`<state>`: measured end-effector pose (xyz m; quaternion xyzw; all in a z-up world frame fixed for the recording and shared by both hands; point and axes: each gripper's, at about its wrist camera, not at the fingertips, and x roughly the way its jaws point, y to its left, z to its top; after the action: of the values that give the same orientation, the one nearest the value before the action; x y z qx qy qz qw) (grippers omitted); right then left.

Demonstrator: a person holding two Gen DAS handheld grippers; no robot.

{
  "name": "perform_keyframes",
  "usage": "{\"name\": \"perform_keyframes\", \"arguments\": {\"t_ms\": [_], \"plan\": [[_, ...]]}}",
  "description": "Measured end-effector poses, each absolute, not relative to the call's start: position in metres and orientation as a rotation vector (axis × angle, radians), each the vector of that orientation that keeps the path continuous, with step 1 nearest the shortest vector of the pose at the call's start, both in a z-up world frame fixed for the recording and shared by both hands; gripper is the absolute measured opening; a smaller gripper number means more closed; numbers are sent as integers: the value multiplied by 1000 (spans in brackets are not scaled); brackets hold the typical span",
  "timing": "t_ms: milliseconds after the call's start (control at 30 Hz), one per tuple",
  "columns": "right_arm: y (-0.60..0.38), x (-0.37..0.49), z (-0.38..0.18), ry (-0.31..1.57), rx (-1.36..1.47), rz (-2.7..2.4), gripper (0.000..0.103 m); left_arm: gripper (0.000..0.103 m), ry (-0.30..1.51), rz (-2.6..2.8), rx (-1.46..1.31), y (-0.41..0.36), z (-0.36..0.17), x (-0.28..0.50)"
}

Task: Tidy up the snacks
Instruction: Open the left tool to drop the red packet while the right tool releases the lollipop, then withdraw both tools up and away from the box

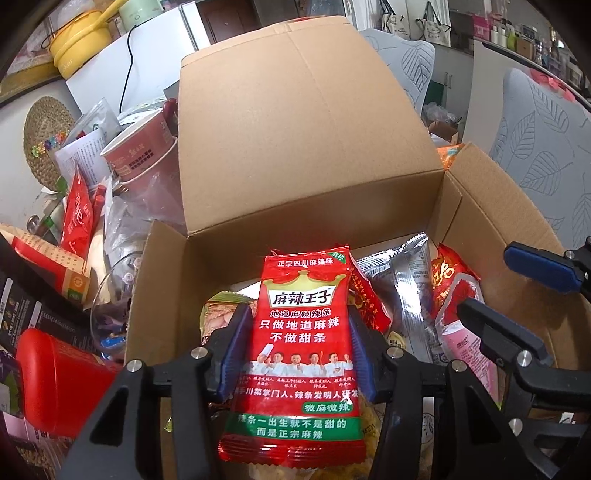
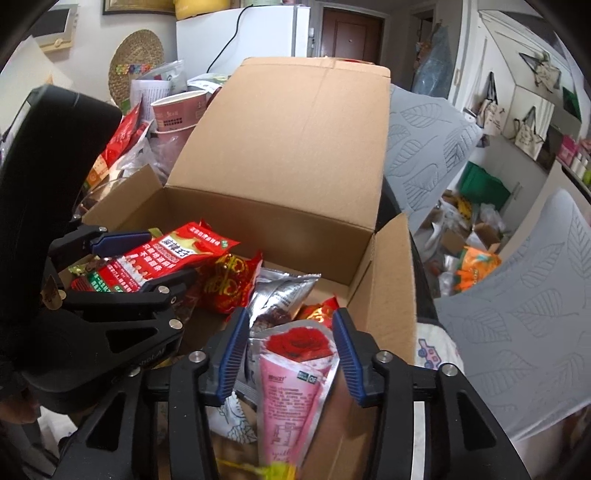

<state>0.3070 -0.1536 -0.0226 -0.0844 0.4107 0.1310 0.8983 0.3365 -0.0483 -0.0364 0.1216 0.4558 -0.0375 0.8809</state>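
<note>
A cluttered room lies behind, with a white fridge (image 2: 242, 35) at the far wall and two grey leaf-patterned cushions (image 2: 424, 147) to the right. An open cardboard box (image 1: 306, 122) stands with its far flap upright, hemmed in on the left by stacked pink paper cups (image 1: 142, 147), loose wrappers and a red plastic container (image 1: 62, 376). The left tongs (image 1: 295, 354) grasp a red spicy-strip packet (image 1: 306, 350) by its sides over the near left of the box. The right tongs (image 2: 288, 354) straddle a pink rose-printed pouch (image 2: 291, 380) at the near right, pads apart from it, released. Between them lie a silver packet (image 2: 280, 295) and two more red packets (image 2: 229, 280).
</note>
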Motion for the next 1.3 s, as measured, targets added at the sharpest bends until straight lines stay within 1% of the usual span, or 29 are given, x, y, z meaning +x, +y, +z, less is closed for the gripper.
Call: {"name": "perform_keyframes", "arguments": {"t_ms": [67, 133, 200, 400, 833, 900, 933, 1067, 1100, 1133, 1167, 1233, 1300], "plan": [[-154, 305, -20, 846, -173, 267, 48, 56, 944, -74, 256, -48, -33, 335], [-154, 302, -16, 836, -174, 265, 48, 67, 924, -61, 261, -47, -27, 333], [-156, 300, -13, 829, -171, 263, 48, 70, 901, -46, 261, -46, -20, 330], [-159, 292, 6, 793, -164, 254, 48, 70, 857, -26, 242, -39, 3, 322], [-159, 255, 59, 666, -132, 263, 48, 71, 719, -15, 208, -31, 62, 277], [-160, 248, 66, 647, -128, 266, 50, 71, 695, -14, 198, -29, 73, 267], [-160, 243, 71, 634, -126, 265, 53, 71, 682, -15, 195, -28, 78, 262], [-163, 227, 86, 590, -116, 274, 53, 71, 642, -18, 198, -29, 92, 241], [-163, 223, 90, 581, -113, 275, 53, 72, 631, -21, 198, -29, 95, 235], [-165, 219, 93, 572, -110, 275, 56, 77, 620, -27, 197, -29, 100, 228], [-167, 214, 97, 563, -107, 275, 63, 79, 611, -28, 196, -29, 102, 223], [-171, 200, 104, 536, -96, 275, 69, 80, 589, -33, 189, -27, 108, 212], [-175, 189, 108, 514, -95, 267, 70, 80, 567, -40, 179, -26, 115, 198]]}}
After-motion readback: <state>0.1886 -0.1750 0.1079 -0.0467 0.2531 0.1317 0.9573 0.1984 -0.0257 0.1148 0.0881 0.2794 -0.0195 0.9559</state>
